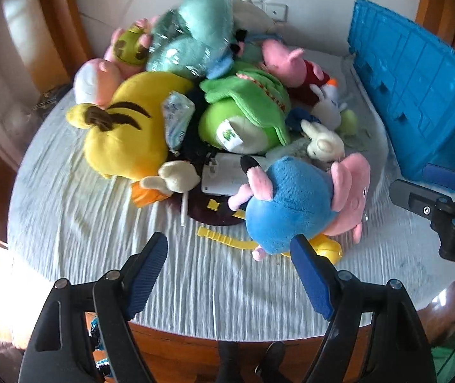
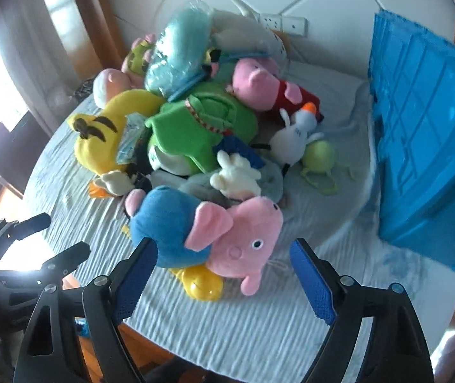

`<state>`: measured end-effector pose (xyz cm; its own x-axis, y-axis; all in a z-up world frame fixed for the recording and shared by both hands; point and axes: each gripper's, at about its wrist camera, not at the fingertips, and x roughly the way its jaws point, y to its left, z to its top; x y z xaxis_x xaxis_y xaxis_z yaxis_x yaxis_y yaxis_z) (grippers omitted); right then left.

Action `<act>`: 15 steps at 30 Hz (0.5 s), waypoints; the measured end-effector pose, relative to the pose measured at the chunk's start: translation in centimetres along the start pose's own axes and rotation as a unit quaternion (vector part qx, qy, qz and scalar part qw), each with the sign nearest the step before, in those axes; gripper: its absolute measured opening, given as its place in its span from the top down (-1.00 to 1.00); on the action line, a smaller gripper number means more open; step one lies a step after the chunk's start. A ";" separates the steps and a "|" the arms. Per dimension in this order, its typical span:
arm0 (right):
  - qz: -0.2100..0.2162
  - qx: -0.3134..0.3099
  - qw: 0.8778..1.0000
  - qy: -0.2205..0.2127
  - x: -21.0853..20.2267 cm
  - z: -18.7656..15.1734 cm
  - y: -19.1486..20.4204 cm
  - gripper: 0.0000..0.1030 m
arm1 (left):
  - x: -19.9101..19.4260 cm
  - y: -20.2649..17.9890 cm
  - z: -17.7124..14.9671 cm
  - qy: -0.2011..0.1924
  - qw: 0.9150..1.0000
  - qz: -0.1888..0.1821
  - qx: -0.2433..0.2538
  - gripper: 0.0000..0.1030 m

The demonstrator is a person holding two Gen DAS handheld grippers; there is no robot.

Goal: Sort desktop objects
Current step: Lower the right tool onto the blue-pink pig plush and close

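While both grippers hover, fingers spread and empty, the pig plush [image 2: 208, 229] lies nearest, likely first for the blue crate [image 2: 425, 146].

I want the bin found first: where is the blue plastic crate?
In both wrist views the blue plastic crate stands at the table's right edge, right of the plush pile.

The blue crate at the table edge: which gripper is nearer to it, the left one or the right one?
Right. The right gripper hangs just in front of the blue crate. The left gripper is off to the far side of the pig plush in blue, away from the crate.
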<state>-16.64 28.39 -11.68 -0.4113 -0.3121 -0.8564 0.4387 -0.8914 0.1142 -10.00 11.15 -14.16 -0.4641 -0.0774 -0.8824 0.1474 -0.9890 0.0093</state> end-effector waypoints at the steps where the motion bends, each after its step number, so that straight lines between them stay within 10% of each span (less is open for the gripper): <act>1: -0.003 0.007 1.000 0.002 0.4 -0.2 -0.2 -0.67 | 0.6 -0.1 0.1 0.004 1.000 -0.005 0.007 -0.54; 15: 0.012 0.050 0.998 0.034 6.1 -3.0 -4.4 -0.68 | 7.3 -2.2 0.5 0.023 0.999 -0.028 0.008 -0.82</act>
<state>-18.68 31.40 -18.90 -0.3451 -0.3130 -0.8849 0.3633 -0.9138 0.1816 -14.10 12.68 -20.40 -0.4298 -0.0164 -0.9028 0.1081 -0.9936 -0.0334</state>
